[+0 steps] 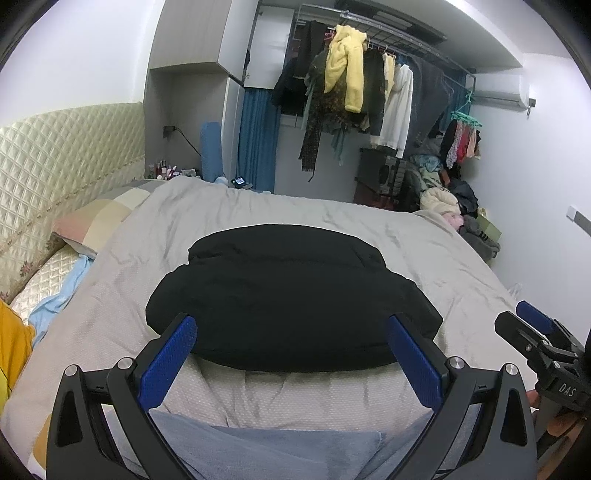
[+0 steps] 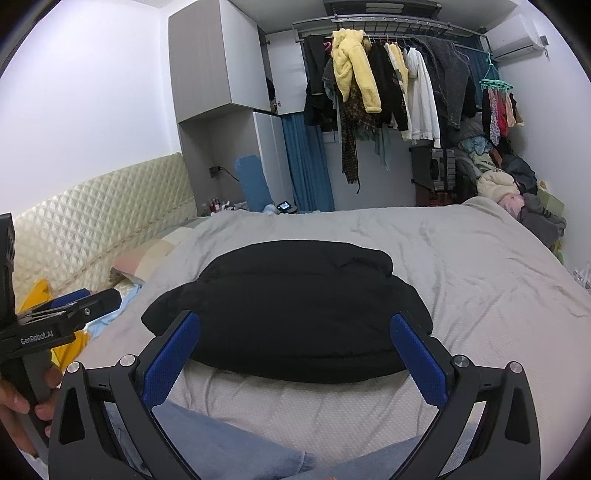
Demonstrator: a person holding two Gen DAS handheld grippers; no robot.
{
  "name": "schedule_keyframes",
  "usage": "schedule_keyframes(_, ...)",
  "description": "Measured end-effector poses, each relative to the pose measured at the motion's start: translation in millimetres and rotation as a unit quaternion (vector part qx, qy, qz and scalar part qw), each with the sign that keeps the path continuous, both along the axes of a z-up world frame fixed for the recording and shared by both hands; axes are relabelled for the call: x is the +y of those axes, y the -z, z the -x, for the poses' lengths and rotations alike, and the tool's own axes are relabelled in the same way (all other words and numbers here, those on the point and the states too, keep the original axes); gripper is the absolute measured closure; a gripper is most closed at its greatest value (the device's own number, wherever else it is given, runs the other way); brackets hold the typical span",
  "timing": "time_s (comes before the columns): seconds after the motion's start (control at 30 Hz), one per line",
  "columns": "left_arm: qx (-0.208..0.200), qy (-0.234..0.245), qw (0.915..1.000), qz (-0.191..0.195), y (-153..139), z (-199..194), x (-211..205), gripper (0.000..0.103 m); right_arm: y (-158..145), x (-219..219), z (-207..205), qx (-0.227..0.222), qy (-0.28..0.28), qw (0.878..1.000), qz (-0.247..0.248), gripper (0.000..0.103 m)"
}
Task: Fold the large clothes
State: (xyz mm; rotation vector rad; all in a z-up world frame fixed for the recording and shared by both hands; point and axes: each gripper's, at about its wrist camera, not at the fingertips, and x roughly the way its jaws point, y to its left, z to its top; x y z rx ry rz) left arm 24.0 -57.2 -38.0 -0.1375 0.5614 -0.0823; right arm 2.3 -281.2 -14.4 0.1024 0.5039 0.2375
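Where the grey duvet covers the bed (image 1: 369, 229), a black garment (image 1: 288, 295) lies already bundled into a thick, rounded stack near the front edge, its folds and seams hard to make out against the dark cloth. Behind, a clothes rail (image 2: 388, 29) carries a yellow fleece (image 2: 351, 66), a white hoodie (image 2: 421, 96) and darker pieces, with a heap of clothes (image 2: 509, 184) on the floor beneath — partly cut off by the bed. The left gripper (image 1: 291, 336) hovers above the garment's near edge with its blue pads spread wide, holding nothing; seen from the right wrist, its body reads "GenRobot.AI". The right gripper (image 2: 295, 336) hangs likewise, pads wide apart and empty — its side reads "DAS" in the left wrist view.
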Motion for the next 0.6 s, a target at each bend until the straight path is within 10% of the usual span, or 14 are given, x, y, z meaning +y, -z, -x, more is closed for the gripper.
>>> schedule_keyframes(0.6, 0.000, 0.001, 1.0000, 0.000, 0.7, -0.5, 1.3, 0.000, 0.1, -3.9, 0.6, 0.001, 0.002, 1.000, 0.002, 0.000)
